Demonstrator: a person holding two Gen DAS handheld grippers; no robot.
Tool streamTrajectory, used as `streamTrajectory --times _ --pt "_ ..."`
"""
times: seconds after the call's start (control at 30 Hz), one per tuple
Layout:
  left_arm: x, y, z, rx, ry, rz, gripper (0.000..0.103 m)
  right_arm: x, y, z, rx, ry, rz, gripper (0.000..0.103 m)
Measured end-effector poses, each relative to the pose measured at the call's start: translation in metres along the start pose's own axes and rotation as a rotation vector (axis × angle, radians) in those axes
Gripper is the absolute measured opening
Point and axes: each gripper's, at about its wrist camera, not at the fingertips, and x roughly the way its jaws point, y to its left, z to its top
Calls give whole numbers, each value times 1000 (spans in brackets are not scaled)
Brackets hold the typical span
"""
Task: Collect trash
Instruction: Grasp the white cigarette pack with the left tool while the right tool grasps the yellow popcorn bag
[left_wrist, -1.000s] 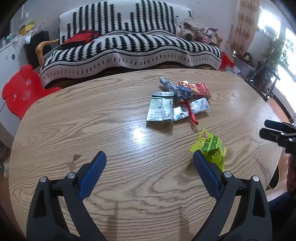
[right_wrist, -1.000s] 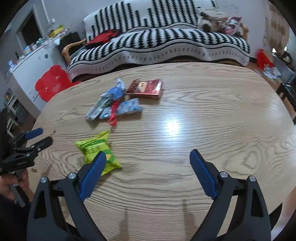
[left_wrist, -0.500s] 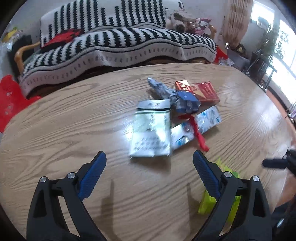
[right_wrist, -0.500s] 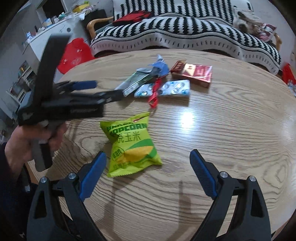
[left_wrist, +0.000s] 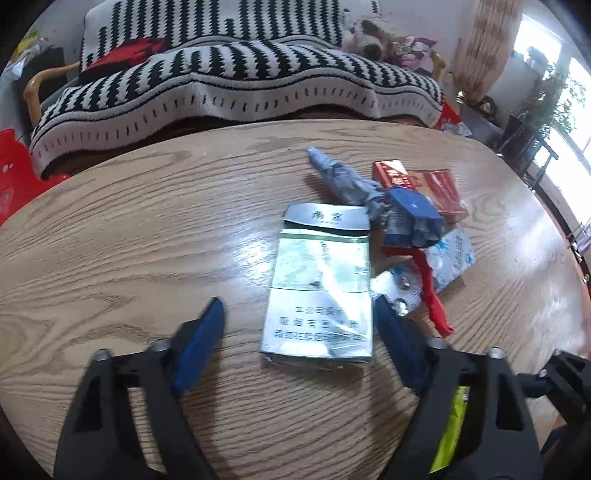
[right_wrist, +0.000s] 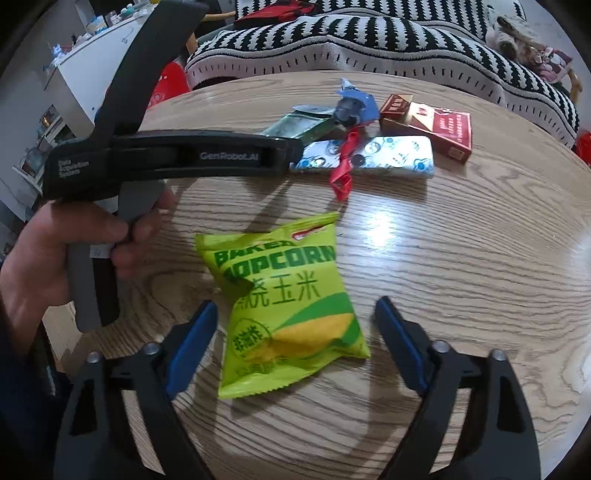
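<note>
Left wrist view: the left gripper (left_wrist: 299, 332) straddles the green cigarette pack (left_wrist: 319, 291) mid-tabletop, jaws closing, pads not yet touching it; crumpled blue wrapper (left_wrist: 406, 214), red pack (left_wrist: 432, 184) and blister sheet (left_wrist: 454, 254) lie just beyond, toward the far edge. Right wrist view: the right gripper (right_wrist: 295, 332) closes around the popcorn bag (right_wrist: 288, 306) near the near edge, nothing pinched; no trash looks collected yet.
</note>
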Motion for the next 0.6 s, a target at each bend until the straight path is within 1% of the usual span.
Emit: streamTrajectory --times 0.03,0.07,0.13,0.2,0.27,0.4,0.6 --pt "-1 0 1 -2 0 -12 57 0 2 -1 -7 -3 -8 66" --pt "-2 0 0 -7 1 -10 57 -1 3 -1 -14 -8 -16 61" --pt "-3 0 -1 -7 5 14 56 -3 3 -3 -4 -8 -6 57" --pt "-9 -1 -2 1 -9 44 56 -7 4 -6 -5 -16 -11 56" --pt "-17 -1 -2 -1 -15 48 56 -14 3 -7 -6 -32 -18 55" --pt "-42 4 -6 3 -33 95 56 -29 1 -8 -2 -66 -16 55" --pt "-78 13 -21 -12 -37 157 56 -46 -4 -8 14 -102 -11 55"
